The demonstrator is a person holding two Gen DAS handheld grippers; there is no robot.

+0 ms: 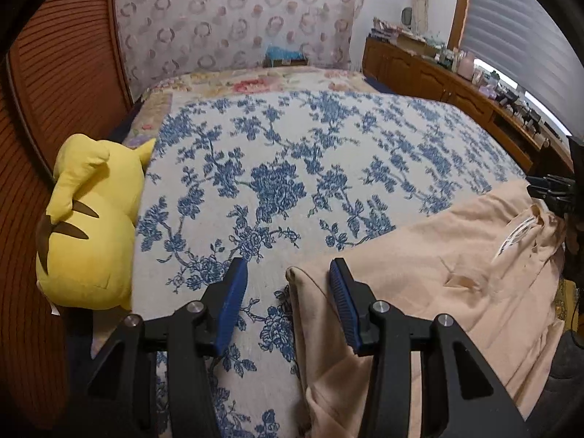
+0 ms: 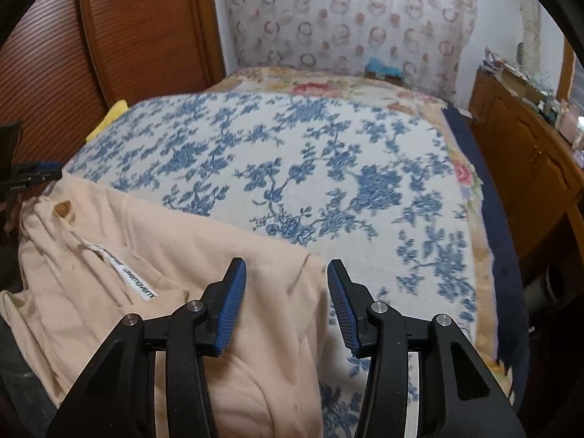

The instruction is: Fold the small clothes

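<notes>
A peach-coloured garment (image 1: 438, 284) with a white drawstring lies on the near part of the bed; it also shows in the right wrist view (image 2: 204, 262), with a white label. My left gripper (image 1: 288, 273) is open over the garment's left corner, its right finger above the cloth. My right gripper (image 2: 286, 273) is open over the garment's right corner, its left finger above the cloth. Neither holds anything. Each gripper shows at the edge of the other's view.
The bed has a white cover with blue flowers (image 1: 292, 168). A yellow plush toy (image 1: 91, 219) lies at the bed's left edge against a wooden panel (image 1: 54, 91). A wooden cabinet (image 2: 529, 153) with clutter on top runs along the right.
</notes>
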